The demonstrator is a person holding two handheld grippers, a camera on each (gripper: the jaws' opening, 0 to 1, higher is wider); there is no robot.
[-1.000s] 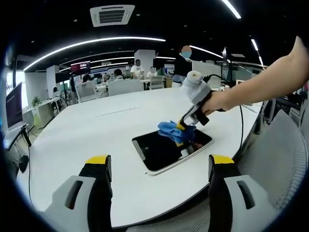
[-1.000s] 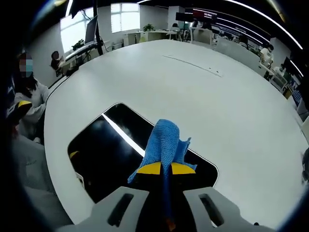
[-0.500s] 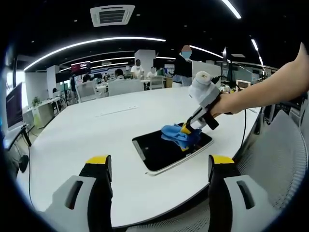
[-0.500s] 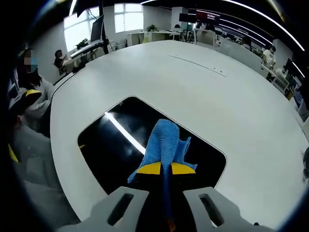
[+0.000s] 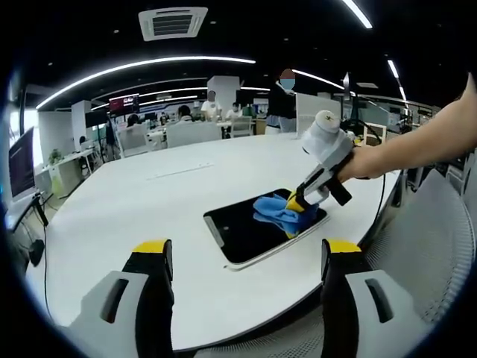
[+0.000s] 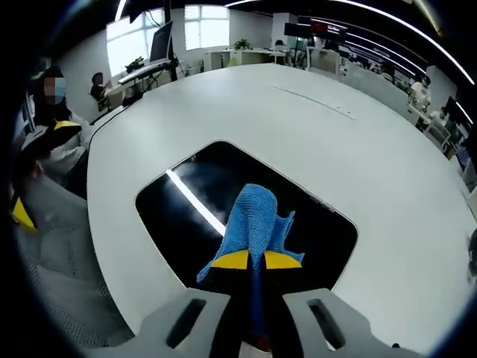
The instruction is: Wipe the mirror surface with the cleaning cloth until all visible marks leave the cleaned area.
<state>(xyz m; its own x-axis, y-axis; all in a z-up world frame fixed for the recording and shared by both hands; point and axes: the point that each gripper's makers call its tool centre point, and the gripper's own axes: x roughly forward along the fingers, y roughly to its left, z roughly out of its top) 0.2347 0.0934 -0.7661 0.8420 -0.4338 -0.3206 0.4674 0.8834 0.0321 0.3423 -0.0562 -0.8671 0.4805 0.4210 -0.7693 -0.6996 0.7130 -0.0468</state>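
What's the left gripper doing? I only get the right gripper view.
Observer: The left gripper is held short of the mirror, fingers wide open, nothing between them.
Operator: Is the mirror fully on the table?
Observer: Yes. The left gripper view shows its whole outline lying flat on the white table, with no corner overhanging.
Operator: Is the cloth actually on the glass?
Observer: From the side it looks so. The blue cloth, pinched in the right gripper, drapes onto the mirror at the end nearest the person's hand.
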